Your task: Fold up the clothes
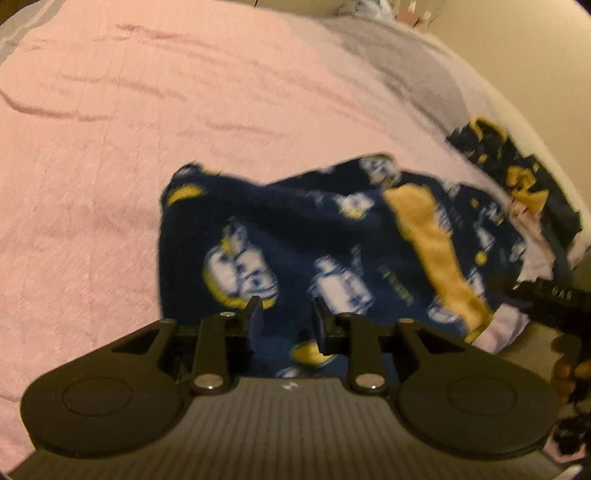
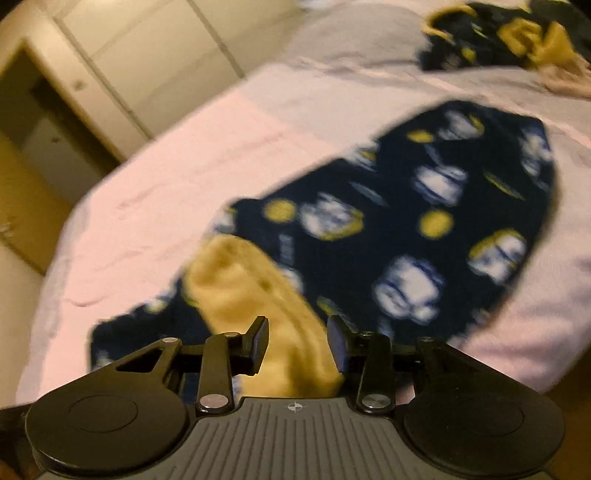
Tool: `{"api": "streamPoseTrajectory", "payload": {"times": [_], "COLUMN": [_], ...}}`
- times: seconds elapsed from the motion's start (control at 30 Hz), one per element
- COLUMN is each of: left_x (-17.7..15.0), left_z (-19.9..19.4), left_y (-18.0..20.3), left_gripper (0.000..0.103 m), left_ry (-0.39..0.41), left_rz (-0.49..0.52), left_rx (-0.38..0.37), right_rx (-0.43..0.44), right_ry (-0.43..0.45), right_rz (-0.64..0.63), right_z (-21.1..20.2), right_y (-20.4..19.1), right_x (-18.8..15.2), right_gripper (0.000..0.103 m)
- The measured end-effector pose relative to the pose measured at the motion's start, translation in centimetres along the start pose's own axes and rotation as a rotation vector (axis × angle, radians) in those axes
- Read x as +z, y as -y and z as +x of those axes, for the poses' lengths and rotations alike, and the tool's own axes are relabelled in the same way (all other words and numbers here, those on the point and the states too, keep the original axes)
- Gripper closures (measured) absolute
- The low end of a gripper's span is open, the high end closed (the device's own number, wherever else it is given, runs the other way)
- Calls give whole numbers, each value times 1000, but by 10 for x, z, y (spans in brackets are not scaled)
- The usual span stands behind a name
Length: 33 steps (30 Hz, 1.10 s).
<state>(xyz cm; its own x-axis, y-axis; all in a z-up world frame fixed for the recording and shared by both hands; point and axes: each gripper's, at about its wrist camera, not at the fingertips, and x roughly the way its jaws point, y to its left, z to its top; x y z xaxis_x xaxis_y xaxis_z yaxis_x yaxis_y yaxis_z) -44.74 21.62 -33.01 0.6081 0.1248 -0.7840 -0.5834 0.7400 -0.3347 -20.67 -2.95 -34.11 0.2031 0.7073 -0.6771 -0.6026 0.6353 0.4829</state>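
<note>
A navy printed garment [image 1: 295, 251] lies partly folded on the pink bed [image 1: 147, 147], near the edge, with its yellow band [image 2: 258, 306] bunched toward the right side. A second navy-and-yellow heap [image 2: 509, 33] sits well apart, further up the bed.

The left gripper [image 1: 286, 319] hovers over the near edge of the garment, jaws slightly spread, with cloth showing in the gap; the blur hides whether the pads actually press it. The right gripper [image 2: 297, 341] has its jaws spread, the band between them but not visibly pinched.

The likely step is setting a fold and regripping. The risks come from the fleece: it looks thick and springy, so a loosely laid fold may bounce open once released. If the right jaws close on the bunched band alone, lifting would drag only that layer and skew the fold. The garment lies near the bed edge, so a pull toward the person could slide it off.
</note>
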Motion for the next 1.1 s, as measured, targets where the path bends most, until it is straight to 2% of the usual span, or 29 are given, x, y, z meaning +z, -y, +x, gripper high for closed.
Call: {"api": "streamPoseTrajectory", "payload": {"times": [0.1,0.17,0.27,0.37,0.47,0.53,0.6,0.67,0.8,0.87,1.0,1.1], "left_x": [-2,3,12,15,7,-7,-12,-12,-6,-5,-4,-7], "left_z": [25,24,13,8,23,41,41,36,19,13,4,0], "left_y": [1,6,17,30,45,54,62,69,78,79,63,48], "left_gripper": [79,79,78,76,76,76,78,78,77,77,76,77], "left_ry": [-84,-77,-31,-2,-39,-83,-74,-52,4,11,34,38], "left_rz": [22,13,8,-12,-20,10,-11,-36,-81,-93,-197,-289], "left_rx": [68,80,74,46,39,79,110,127,137,157,174,173], "right_rx": [-58,-37,16,-24,-113,-132,-143,-104,-18,11,95,90], "right_ry": [-142,-169,-125,-48,16,43,68,114,170,161,142,137], "right_rz": [45,138,265,335,414,471,543,595,657,705,763,749], "right_z": [30,34,15,-9,-25,-30,-33,-38,-36,-27,-6,4], "right_y": [14,32,63,107,164,198,229,251,280,294,309,313], "right_x": [-8,-6,10,34,58,69,81,92,105,107,103,103], "right_gripper": [60,60,60,58,54,48,41,41,30,30,30,30]}}
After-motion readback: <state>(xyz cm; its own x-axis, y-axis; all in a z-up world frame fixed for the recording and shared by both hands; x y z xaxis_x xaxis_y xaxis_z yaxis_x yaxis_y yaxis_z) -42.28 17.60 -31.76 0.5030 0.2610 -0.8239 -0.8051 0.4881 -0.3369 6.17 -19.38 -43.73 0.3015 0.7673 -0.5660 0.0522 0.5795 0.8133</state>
